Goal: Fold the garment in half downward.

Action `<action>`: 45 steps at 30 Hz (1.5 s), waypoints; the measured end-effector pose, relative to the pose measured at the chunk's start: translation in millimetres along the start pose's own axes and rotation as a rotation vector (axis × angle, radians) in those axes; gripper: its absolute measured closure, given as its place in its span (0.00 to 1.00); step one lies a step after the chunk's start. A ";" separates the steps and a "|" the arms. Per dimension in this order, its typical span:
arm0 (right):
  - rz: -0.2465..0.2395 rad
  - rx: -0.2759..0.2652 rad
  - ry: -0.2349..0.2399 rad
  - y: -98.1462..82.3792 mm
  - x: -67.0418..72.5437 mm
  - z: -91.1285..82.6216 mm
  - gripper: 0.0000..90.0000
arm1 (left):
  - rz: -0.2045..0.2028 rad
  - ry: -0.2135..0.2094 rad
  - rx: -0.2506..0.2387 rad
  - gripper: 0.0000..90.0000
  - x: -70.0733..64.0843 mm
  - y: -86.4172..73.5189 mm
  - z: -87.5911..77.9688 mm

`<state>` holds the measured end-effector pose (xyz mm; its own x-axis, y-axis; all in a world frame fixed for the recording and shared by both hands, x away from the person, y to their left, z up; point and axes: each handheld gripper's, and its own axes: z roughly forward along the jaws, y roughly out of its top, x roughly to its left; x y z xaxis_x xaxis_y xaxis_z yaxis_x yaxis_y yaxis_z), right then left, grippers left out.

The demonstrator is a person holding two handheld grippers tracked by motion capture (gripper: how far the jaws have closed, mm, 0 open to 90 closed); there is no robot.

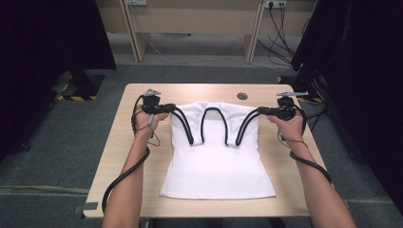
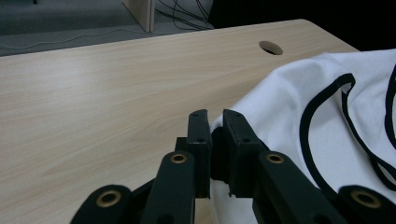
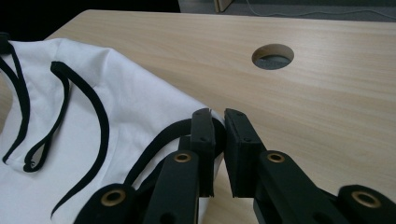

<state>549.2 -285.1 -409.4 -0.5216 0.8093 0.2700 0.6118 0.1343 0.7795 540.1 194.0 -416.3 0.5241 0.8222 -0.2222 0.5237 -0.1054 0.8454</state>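
White tank top [image 1: 218,161] laid flat at table [image 1: 119,156] centre; each shoulder corner is pinched by left gripper [image 1: 164,109] & right gripper [image 1: 263,112] — thin fabric could be lost if tugged unevenly.

Black left gripper [image 2: 214,116] pinching the edge of a white top [image 2: 289,112] with black trim, wooden table [image 2: 102,93], round hole [image 2: 270,47] near the far edge

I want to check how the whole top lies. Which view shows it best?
The high view: the white top lies spread on the table from straps to hem. The left gripper view gives one raised shoulder corner at its tongs; the right gripper view, the other corner.
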 end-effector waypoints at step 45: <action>-0.057 -0.061 -0.028 37.0 -0.2 -30.0 0.93 | 0.091 -0.004 -0.026 0.91 -5.9 41.5 -16.2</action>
<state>554.1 -297.4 -363.7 -0.5375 0.8170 0.2088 0.5439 0.1466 0.8262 547.8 193.9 -372.1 0.5717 0.8075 -0.1454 0.4559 -0.1654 0.8745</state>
